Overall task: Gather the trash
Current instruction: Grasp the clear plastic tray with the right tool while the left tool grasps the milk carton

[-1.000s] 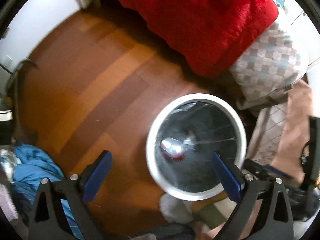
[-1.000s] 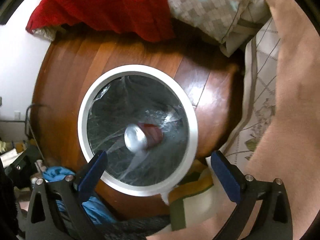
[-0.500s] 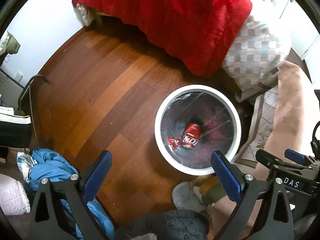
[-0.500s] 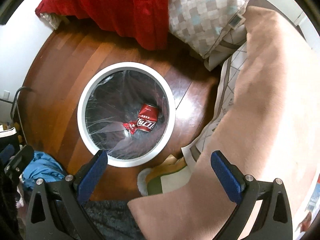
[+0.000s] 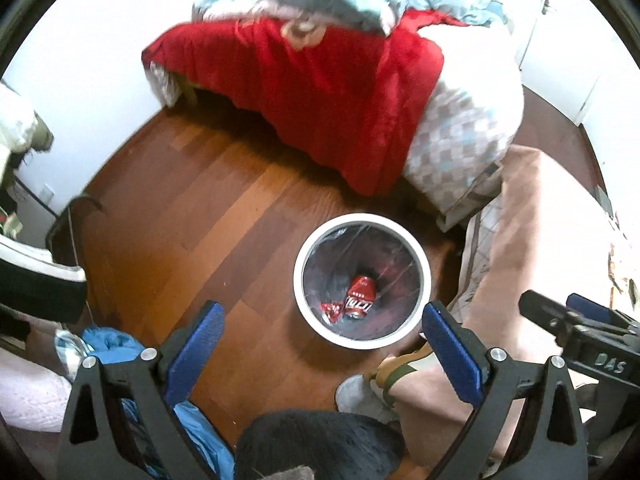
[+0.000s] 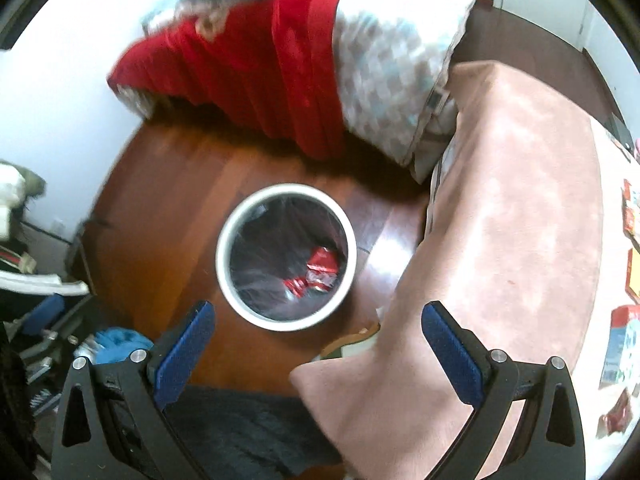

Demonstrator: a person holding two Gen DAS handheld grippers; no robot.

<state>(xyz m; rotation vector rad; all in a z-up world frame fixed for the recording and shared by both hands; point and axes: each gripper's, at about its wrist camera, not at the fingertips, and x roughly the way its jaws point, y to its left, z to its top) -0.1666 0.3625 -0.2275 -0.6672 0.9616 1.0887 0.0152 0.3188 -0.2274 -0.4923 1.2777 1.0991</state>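
A round white bin (image 5: 306,248) with a clear liner stands on the wood floor, also in the right wrist view (image 6: 228,236). Inside lie a red soda can (image 5: 362,296) and a small red wrapper (image 5: 331,311); the can (image 6: 322,266) and wrapper (image 6: 295,286) show in the right wrist view too. My left gripper (image 5: 322,324) is open and empty, high above the bin. My right gripper (image 6: 318,326) is open and empty, also high above it. The right gripper's body (image 5: 580,332) shows at the right of the left wrist view.
A bed with a red blanket (image 5: 320,76) and checked quilt (image 5: 460,140) stands behind the bin. A pink-covered surface (image 6: 512,240) lies to the right, with packets (image 6: 620,344) on its far right. Blue clothing (image 5: 108,344) lies at the lower left.
The can, in mid-fall one second ago, now lies at the bin's bottom. Both grippers have risen well away from the bin, staying open.
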